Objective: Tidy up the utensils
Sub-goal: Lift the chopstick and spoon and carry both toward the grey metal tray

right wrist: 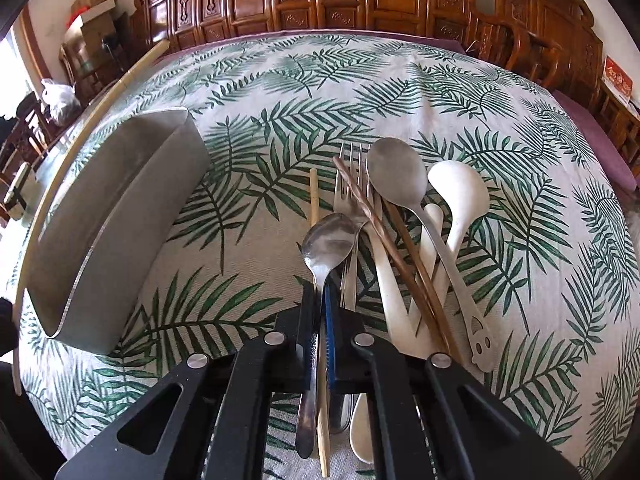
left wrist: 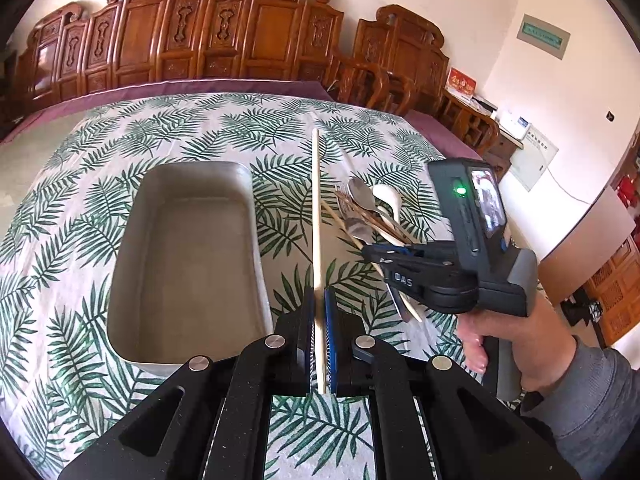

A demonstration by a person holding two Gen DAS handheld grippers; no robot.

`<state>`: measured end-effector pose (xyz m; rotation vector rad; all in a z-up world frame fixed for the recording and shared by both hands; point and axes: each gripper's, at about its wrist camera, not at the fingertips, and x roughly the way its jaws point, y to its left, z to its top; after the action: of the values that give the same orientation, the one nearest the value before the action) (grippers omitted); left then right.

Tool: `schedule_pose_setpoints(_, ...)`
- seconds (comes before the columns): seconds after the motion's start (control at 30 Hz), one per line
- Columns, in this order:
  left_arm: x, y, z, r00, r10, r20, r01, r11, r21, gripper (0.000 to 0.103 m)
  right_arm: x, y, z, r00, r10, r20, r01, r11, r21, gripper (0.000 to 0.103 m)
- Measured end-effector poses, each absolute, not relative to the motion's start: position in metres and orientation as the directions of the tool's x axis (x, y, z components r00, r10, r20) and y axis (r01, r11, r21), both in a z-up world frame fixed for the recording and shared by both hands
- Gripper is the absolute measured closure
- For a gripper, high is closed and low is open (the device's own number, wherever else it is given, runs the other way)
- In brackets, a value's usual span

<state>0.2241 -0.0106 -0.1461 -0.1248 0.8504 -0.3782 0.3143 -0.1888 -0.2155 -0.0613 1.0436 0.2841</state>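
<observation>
My left gripper (left wrist: 319, 308) is shut on a pale wooden chopstick (left wrist: 316, 216) that points away over the table, just right of the empty grey rectangular bin (left wrist: 188, 256). My right gripper (right wrist: 319, 304) is shut on the handle of a small steel spoon (right wrist: 329, 240), at the near end of the utensil pile. The pile (right wrist: 400, 232) holds a fork (right wrist: 352, 176), a large steel spoon (right wrist: 396, 176), white ceramic spoons (right wrist: 456, 192), brown chopsticks (right wrist: 392, 248) and a pale chopstick (right wrist: 314, 200). The right gripper also shows in the left wrist view (left wrist: 370, 254), over the pile (left wrist: 368, 208).
The table carries a leaf-print cloth (right wrist: 320, 92) over a purple one (left wrist: 224, 86). The bin (right wrist: 116, 224) lies left of the pile. Carved wooden chairs (left wrist: 224, 28) line the far edge. A long pale stick (right wrist: 80, 128) runs along the left of the right wrist view.
</observation>
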Motion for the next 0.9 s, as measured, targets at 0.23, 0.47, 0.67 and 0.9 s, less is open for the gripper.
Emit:
schedule_pose_setpoints(0.23,0.226,0.003,-0.141,0.623,-0.355,-0.697,0.249,0.935,-0.254,0.099,0.308,-0.190,-0.194,0.502,0.229,-0.834,-0.272,0.957,0.098,0.097)
schedule_pose_setpoints(0.47,0.227,0.011,-0.140,0.629,-0.348,-0.695,0.236,0.938,-0.256,0.099,0.314,-0.188,-0.214,0.457,0.210,-0.864,-0.257,0.962,0.098,0.097)
schedule_pose_setpoints(0.67,0.227,0.008,-0.141,0.627,-0.350,-0.696,0.241,0.937,-0.254,0.099,0.317,-0.194,-0.218,0.455,0.228,-0.861,-0.230,0.964,0.134,0.097)
schedule_pose_setpoints(0.9,0.227,0.009,-0.141,0.628,-0.350,-0.695,0.241,0.937,-0.254,0.099,0.321,-0.195,-0.212,0.472,0.223,-0.853,-0.230,0.965,0.125,0.097)
